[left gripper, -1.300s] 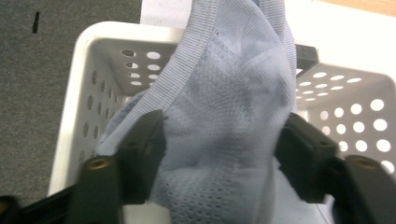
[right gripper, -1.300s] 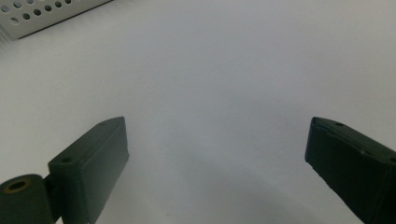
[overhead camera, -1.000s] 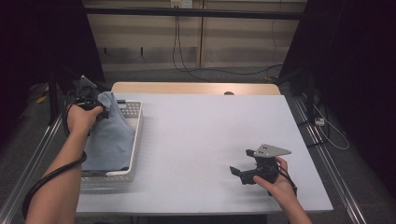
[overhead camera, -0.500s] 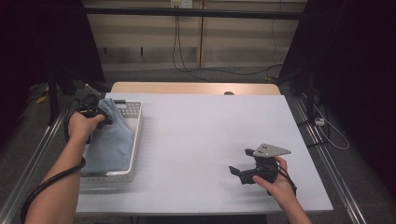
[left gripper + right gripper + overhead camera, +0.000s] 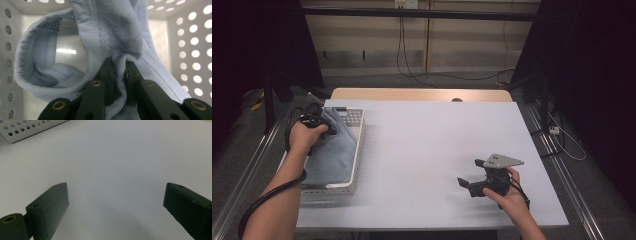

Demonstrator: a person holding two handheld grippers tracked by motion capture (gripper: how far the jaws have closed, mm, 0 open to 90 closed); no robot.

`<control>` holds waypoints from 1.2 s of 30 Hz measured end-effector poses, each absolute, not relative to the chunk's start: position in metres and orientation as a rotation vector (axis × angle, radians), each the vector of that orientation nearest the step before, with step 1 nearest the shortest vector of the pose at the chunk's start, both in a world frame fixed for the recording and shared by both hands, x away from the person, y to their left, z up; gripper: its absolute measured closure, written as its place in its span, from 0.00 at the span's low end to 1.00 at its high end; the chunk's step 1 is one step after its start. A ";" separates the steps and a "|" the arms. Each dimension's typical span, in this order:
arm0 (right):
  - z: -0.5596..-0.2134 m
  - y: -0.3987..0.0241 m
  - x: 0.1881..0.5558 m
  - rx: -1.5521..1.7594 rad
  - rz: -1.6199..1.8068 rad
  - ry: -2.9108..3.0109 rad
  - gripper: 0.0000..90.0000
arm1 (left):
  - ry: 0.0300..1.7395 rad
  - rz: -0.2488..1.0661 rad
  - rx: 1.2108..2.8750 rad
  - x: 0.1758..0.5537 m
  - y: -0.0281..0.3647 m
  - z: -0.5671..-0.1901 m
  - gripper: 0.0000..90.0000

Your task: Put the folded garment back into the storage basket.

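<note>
Table [image 5: 427,145] white, wide, taking up most of the high view. White perforated basket [image 5: 354,150] at its left edge, long side running away from the person. Light blue garment [image 5: 332,152] lies in the basket, one end pulled up toward the far left corner. Left forearm comes in from the bottom left, angled up and inward, wrist bent over the basket; left gripper [image 5: 314,122] sits in that hand above the cloth. Left gripper view: jaws narrow, pinching a ribbed fold of the garment [image 5: 120,45] between the pads [image 5: 108,72]. Right forearm low at bottom right, hand resting by the near edge; right gripper [image 5: 469,185] points left across bare table, jaws wide apart, nothing between them.
</note>
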State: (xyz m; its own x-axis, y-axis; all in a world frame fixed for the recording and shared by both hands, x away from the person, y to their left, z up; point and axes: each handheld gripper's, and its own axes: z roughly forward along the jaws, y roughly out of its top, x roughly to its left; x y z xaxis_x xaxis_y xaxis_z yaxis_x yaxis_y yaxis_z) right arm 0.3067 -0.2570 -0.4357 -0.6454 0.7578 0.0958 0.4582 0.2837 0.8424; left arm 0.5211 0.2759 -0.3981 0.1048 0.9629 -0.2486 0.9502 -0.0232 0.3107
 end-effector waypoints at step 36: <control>-0.436 -0.258 0.308 1.102 1.305 2.231 0.07 | 1.792 0.301 1.905 0.543 0.274 -0.374 0.79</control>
